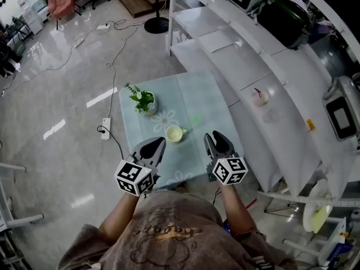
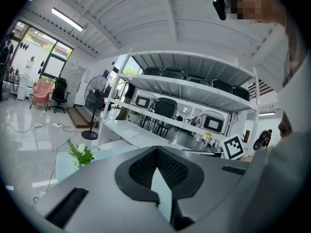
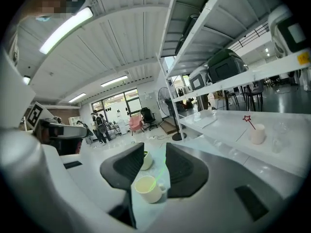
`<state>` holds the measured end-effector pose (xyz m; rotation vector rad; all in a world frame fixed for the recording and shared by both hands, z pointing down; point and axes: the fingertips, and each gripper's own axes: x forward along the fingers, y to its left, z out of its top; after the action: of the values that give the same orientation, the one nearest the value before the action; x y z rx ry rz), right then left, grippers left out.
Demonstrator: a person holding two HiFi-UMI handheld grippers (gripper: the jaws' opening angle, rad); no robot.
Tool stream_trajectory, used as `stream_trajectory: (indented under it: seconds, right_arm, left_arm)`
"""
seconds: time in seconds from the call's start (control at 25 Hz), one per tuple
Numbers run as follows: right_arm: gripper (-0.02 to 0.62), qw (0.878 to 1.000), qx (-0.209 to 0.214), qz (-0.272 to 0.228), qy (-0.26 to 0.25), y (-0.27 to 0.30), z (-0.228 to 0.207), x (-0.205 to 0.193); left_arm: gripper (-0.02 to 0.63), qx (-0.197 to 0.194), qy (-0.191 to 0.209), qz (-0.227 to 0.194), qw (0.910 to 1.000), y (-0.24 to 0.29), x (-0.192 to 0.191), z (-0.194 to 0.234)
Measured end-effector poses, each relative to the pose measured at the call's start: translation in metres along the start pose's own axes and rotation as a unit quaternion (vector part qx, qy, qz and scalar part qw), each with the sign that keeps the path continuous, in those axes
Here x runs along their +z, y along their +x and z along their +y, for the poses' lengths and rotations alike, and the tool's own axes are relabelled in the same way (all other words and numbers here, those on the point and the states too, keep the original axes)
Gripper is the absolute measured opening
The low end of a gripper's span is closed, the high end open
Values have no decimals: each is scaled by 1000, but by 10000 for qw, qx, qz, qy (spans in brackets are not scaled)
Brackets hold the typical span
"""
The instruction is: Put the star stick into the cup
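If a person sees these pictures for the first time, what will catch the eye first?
Two grippers with marker cubes fill the bottom of the head view: the left gripper shut, the right gripper open. Just ahead of them a cream cup stands on a small pale table, with a green star stick lying to its right and a potted plant near its far left corner.

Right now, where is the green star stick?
In the head view, the green star stick lies on the table, just right of the cup and ahead of the right gripper.
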<state>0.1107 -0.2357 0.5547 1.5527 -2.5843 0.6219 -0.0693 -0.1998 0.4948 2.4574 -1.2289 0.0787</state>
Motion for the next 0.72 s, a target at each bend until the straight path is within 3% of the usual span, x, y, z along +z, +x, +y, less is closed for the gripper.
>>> stream_trajectory:
  seconds: [0.32, 0.72]
  right_arm:
    - [101, 9972, 337, -150, -647, -35, 39, 35]
    - [27, 9928, 288, -545, -1023, -54, 62, 44]
  left_arm:
    - [21, -123, 83, -213, 9997, -1, 17, -9]
    - [21, 209, 325, -465, 9982, -16, 25, 2]
